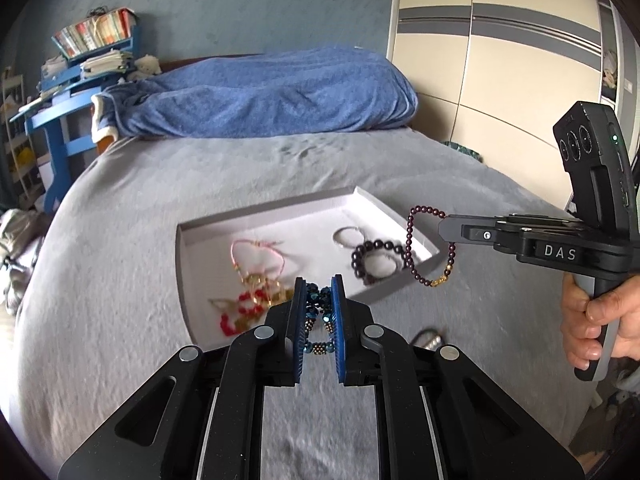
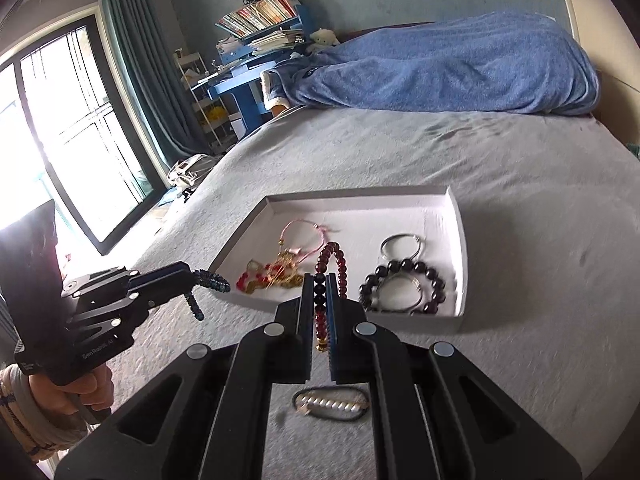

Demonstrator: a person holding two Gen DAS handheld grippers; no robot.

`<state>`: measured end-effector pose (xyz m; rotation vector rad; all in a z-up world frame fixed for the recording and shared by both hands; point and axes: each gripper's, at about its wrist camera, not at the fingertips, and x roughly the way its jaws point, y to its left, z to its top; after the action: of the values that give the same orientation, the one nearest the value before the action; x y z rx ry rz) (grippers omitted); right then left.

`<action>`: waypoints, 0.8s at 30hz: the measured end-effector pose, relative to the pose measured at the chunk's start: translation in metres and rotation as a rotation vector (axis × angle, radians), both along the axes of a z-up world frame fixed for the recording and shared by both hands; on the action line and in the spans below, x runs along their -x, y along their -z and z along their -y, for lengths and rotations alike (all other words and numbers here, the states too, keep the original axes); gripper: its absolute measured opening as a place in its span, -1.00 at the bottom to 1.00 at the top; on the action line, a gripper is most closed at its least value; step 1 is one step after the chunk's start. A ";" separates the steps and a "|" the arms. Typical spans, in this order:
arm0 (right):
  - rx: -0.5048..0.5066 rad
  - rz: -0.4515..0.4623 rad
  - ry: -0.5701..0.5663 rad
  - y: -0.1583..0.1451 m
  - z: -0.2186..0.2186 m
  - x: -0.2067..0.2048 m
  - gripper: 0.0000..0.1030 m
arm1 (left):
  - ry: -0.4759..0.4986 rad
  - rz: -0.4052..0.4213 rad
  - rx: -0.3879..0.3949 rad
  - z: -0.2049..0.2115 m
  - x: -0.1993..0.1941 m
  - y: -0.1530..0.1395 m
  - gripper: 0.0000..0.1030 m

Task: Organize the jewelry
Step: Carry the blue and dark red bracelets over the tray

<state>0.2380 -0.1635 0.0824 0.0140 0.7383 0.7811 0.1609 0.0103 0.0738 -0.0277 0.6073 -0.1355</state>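
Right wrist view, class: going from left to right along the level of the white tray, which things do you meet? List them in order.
Left gripper holding the blue beaded bracelet → red and gold jewelry → dark red bead bracelet in the right gripper → black bead bracelet → tray's right wall.

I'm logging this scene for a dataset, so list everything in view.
tray: one, white, on the bed
pink cord bracelet: one, in tray
red-and-gold jewelry: one tangle, in tray
silver rings: two, in tray
black bead bracelet: one, in tray
pearl hair tie: one, on the bedspread
blue blanket: one, far end
bedspread: grey
blue bead bracelet: one, in left hand-held gripper
maroon bead bracelet: one, in right hand-held gripper
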 end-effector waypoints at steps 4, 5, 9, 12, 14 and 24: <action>0.022 0.012 0.005 -0.003 -0.004 -0.016 -0.89 | 0.000 0.011 -0.013 0.000 -0.014 -0.007 -0.75; 0.026 0.013 0.007 -0.004 -0.005 -0.019 -0.89 | 0.000 0.012 -0.016 -0.002 -0.018 -0.008 -0.75; 0.033 -0.004 0.012 -0.001 -0.013 -0.038 -0.89 | -0.003 0.011 -0.020 -0.006 -0.038 -0.012 -0.75; 0.048 -0.016 0.006 0.004 -0.024 -0.050 -0.89 | -0.013 -0.003 -0.012 -0.012 -0.054 -0.008 -0.75; 0.054 -0.025 -0.002 0.009 -0.032 -0.054 -0.89 | -0.021 -0.018 -0.010 -0.016 -0.064 -0.002 -0.75; 0.088 -0.105 -0.027 0.053 -0.073 -0.074 -0.89 | -0.046 -0.114 -0.010 -0.027 -0.102 0.045 -0.75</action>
<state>0.3120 -0.0909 0.0292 -0.0346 0.8739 0.7774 0.2633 0.0378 0.0291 -0.0397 0.7206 -0.0871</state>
